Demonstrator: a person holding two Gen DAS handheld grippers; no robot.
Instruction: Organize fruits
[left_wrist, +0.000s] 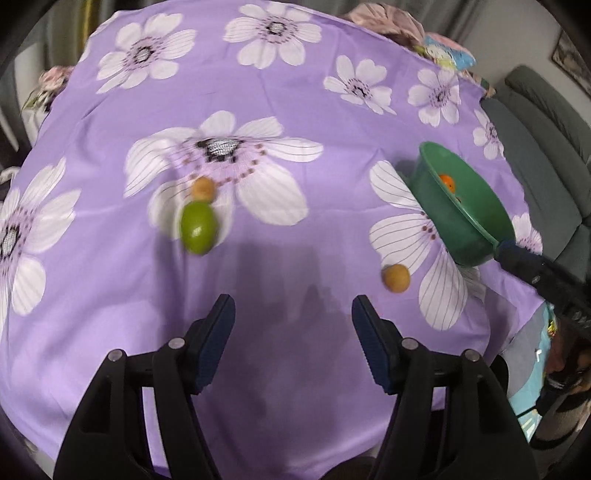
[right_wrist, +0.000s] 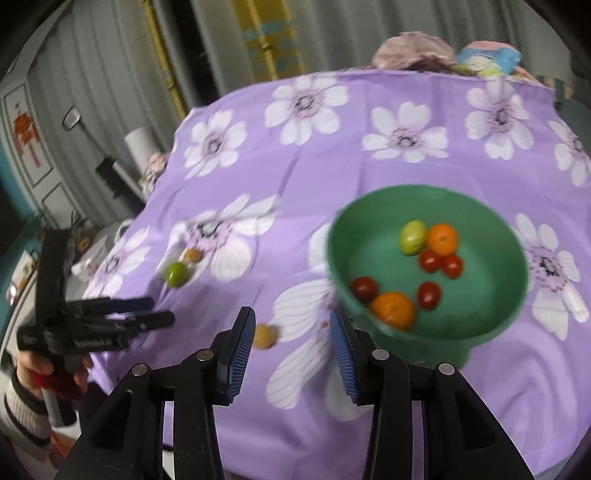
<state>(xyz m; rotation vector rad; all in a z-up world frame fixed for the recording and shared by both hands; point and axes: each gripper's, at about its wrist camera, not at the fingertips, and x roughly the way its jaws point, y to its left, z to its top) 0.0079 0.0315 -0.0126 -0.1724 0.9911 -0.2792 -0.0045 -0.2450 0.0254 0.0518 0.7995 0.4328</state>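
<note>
My surface is a table under a purple cloth (left_wrist: 295, 92) printed with big white flowers, grey curtains behind it and a grey sofa (left_wrist: 535, 122) off to one side; the green bowl (right_wrist: 491, 236) is my landmark for everything else.

As I judge it, the sorting is well along; inside the bowl I count two oranges (right_wrist: 393, 309), four small red tomato-like fruits (right_wrist: 429, 294) and one yellow-green fruit (right_wrist: 413, 237); three pieces are left out on the cloth. The nearest is a small tan fruit (left_wrist: 396, 277) just beside the bowl's base, on the side towards the left gripper; well apart from the bowl, further that way, lies a green lime-like fruit (left_wrist: 198, 228) with a second tan fruit (left_wrist: 203, 188) touching or almost touching it on its far side.

My left gripper (left_wrist: 293, 314) hangs wide open over bare cloth with nothing between its pads, the lime ahead of it; my right gripper (right_wrist: 291, 325) stands partly open and empty, its right pad close by the bowl's near rim; whether it touches I cannot tell.

Nothing blocks the loose fruit; the one nuisance I foresee is the tan fruit crowding the lime, so a grab there could nudge it rolling; bundled fabric at the far table edge is clear of the work.
</note>
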